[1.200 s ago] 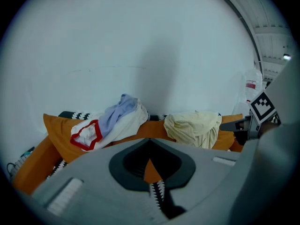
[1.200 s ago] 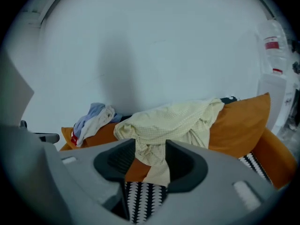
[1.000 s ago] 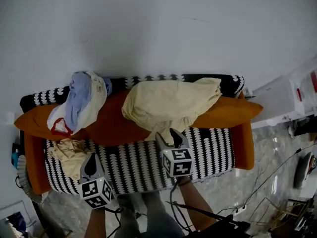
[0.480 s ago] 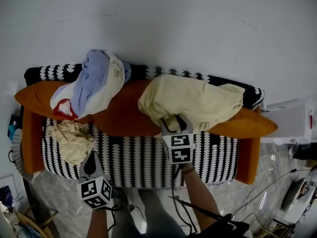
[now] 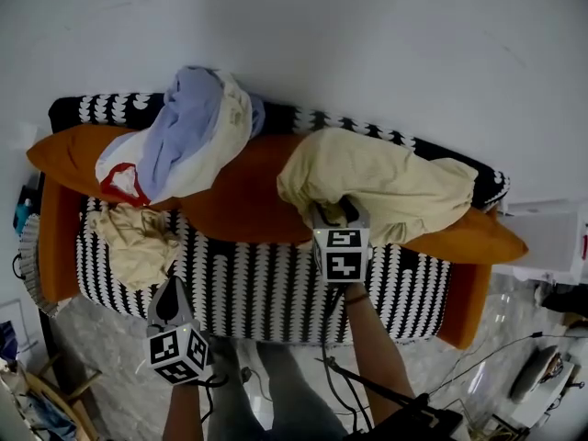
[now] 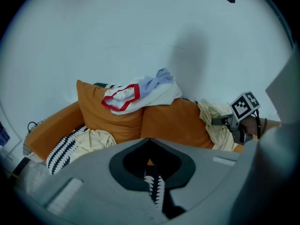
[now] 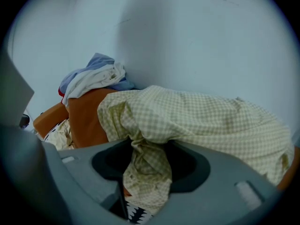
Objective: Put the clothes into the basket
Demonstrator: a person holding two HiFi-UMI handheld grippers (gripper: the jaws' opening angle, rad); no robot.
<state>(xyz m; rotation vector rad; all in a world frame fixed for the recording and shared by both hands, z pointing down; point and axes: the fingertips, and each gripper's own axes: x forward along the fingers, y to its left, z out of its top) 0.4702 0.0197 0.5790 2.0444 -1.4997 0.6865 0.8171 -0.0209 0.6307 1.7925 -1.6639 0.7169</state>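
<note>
Right claw (image 5: 331, 213) grips the yellow garment (image 5: 390, 186); left claw (image 5: 168, 301) is closed, empty. That thin pinch could slip on lifting.

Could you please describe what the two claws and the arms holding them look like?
The left claw and right claw are grey wedge-shaped shells with black-lined mouths. Each carries a white cube printed with black square markers. Black cables trail back from the right one along the forearm. Both forearms are bare; no sleeves show.
</note>
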